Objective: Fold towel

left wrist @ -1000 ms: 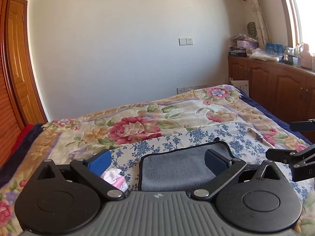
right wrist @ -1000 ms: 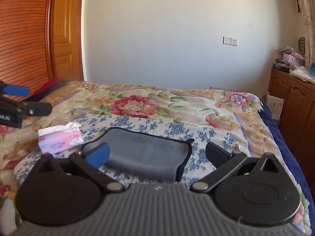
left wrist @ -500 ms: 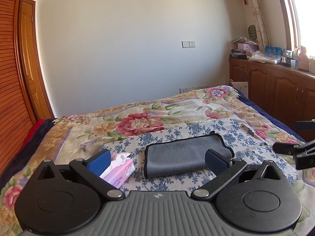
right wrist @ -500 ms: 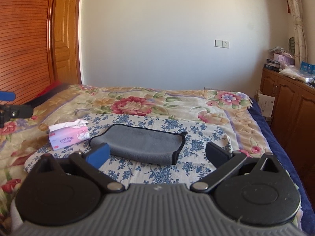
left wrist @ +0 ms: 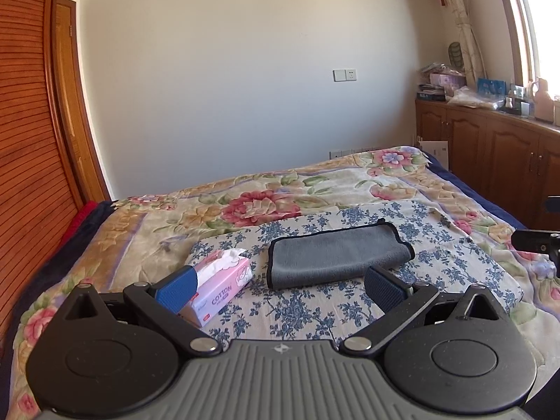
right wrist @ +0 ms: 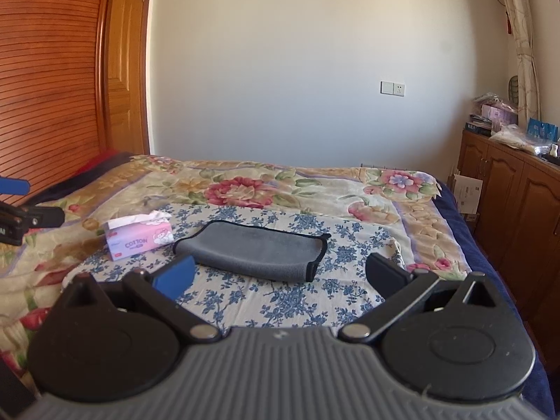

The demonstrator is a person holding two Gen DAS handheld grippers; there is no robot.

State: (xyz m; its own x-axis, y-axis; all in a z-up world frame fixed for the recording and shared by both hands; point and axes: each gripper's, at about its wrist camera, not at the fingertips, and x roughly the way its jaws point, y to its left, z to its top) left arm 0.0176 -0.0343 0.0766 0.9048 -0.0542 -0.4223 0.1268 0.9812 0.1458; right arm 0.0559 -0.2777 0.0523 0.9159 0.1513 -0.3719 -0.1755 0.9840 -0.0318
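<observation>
Grey towel (left wrist: 337, 256) lay folded on the floral cloth (left wrist: 455, 266) on the bed, beside the tissue box (left wrist: 224, 285). Left tool (left wrist: 280, 288) and right tool (right wrist: 280, 274) both released, empty, clear of it. Fold judged complete.

A bed (left wrist: 147, 241) with a floral cover carries a blue-flowered cloth (left wrist: 455, 262) spread flat ahead of both tools. On that cloth lie a folded grey towel (left wrist: 336, 257) and, just to its left, a pink tissue box (left wrist: 224, 285), apart from it.
</observation>
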